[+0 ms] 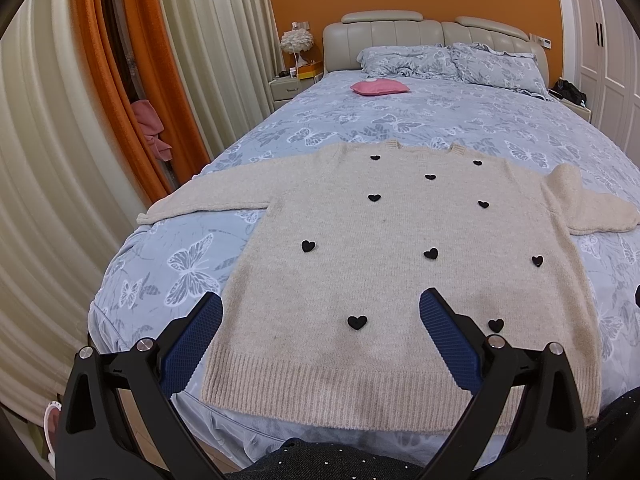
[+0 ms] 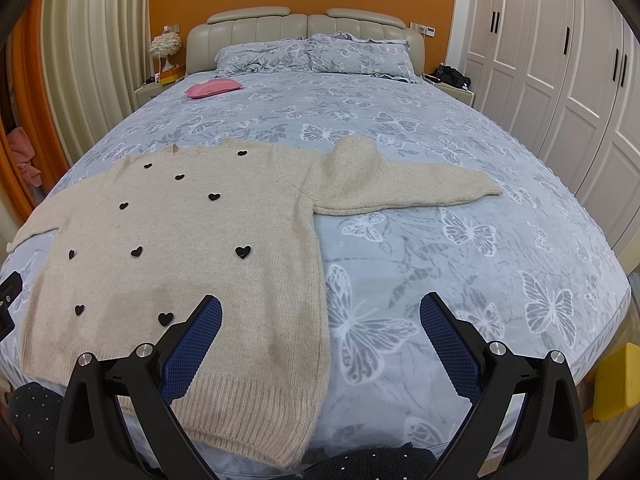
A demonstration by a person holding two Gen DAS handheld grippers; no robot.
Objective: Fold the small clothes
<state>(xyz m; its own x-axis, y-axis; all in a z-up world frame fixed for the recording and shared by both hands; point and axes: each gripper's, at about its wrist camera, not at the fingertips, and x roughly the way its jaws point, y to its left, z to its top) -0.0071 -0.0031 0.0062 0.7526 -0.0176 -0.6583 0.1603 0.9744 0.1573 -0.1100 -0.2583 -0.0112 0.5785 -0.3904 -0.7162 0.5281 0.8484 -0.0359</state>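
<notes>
Beige knit sweater spread flat on bed, body running straight ahead of left gripper, hem nearest; right gripper just off its side edge, sleeve ahead-right and closer to it; both jaws spread wide, empty.

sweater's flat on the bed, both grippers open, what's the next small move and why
Probably bring the right gripper to the right sleeve and close on its cuff, to fold it across the body. The beige sweater lies spread flat, sleeves out, and both the right and left gripper hold nothing.
</notes>
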